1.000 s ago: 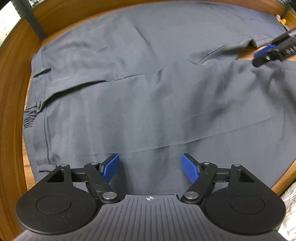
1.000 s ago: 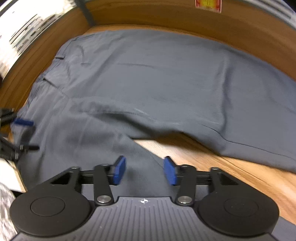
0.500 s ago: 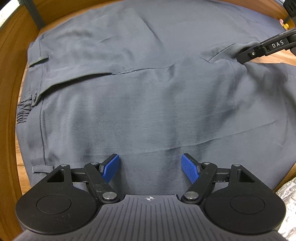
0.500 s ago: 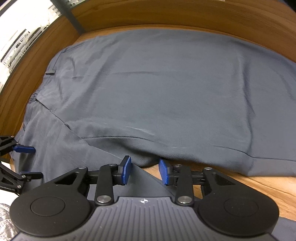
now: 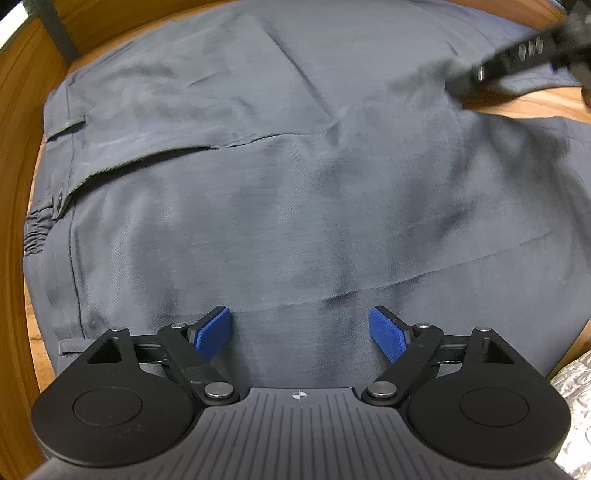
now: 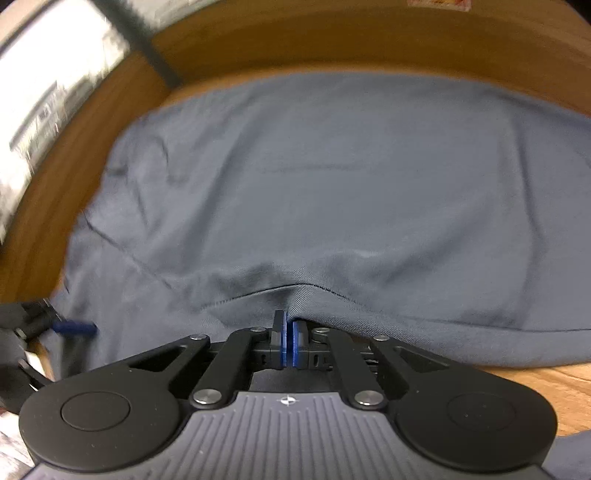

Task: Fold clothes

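Grey woven trousers (image 5: pixel 295 192) lie spread over the brown wooden tabletop (image 6: pixel 535 384). Right gripper (image 6: pixel 287 341) pinches their inner edge; left gripper (image 5: pixel 300 334), just widened, hovers above, nothing between. Far leg cut off.

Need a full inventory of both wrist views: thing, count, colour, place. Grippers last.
trousers: one pair, grey, spread flat over most of the table, waistband with belt loops at the left of the left wrist view
table: one, brown wood, bare along the left edge and in a wedge between the two legs
crinkled material: one patch, whitish, at the lower right edge of the left wrist view; cannot tell what it is
sticker: one, red, on the wooden surface at the top edge of the right wrist view
left gripper: one, black with blue fingers, open above the trousers near the waist
right gripper: one, black with blue fingers, just closed, pinching the fabric edge at the crotch
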